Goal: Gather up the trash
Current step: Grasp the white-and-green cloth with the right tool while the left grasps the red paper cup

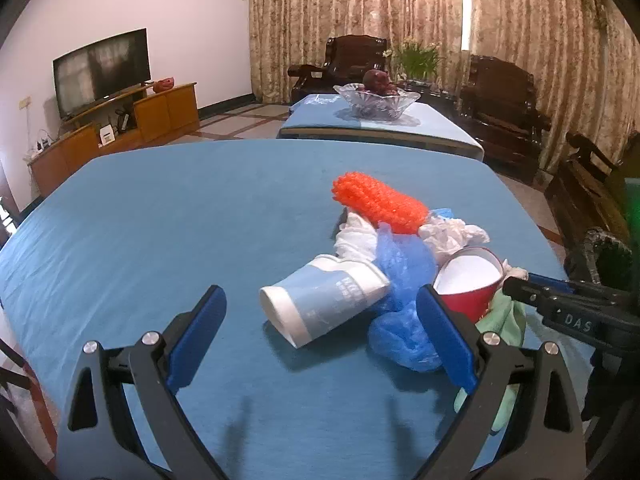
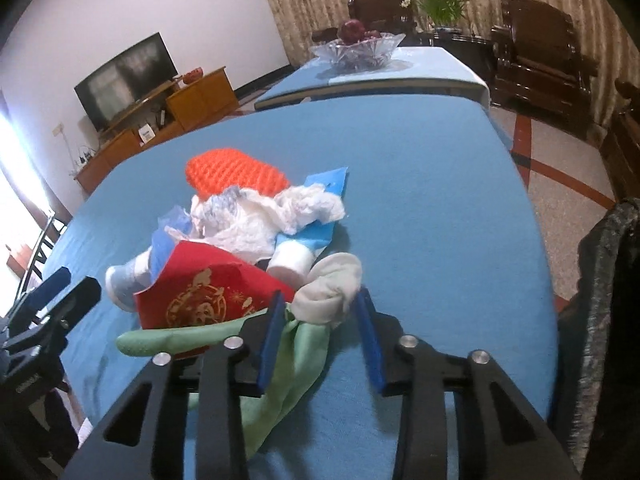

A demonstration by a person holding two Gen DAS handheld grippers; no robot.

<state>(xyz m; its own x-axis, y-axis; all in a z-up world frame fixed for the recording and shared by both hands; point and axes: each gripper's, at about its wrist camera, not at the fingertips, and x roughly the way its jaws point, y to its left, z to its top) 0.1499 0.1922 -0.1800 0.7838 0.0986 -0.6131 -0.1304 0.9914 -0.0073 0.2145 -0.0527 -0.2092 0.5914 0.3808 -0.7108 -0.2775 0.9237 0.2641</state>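
- The big table (image 1: 160, 220) has a blue cloth on it, and all the trash sits in one heap on its right side, near the person. That keeps every piece easy to reach.
- An orange bumpy net (image 1: 378, 202) lies at the far end of the heap, with crumpled white paper (image 2: 256, 216) just in front of it.
- A soft blue plastic bag (image 1: 404, 312) is bunched up in the middle, touching the cups.
- A pale blue paper cup (image 1: 324, 300) lies on its side at the left of the heap, with its bottom toward the left gripper.
- A red paper cup (image 1: 472, 280) is tipped over at the near right, leaning on the other trash.
- A green cloth (image 2: 296, 364) hangs over the near edge of the table, next to a white sock-like ball (image 2: 332, 288).
- The left gripper (image 1: 320, 320) waits with its jaws wide apart and nothing in them, pointed at the pale blue cup, probably its next pick.
- The right gripper (image 2: 320, 312) has its jaws partly closed around the green cloth and the white ball. I cannot tell if both pads press on them yet.
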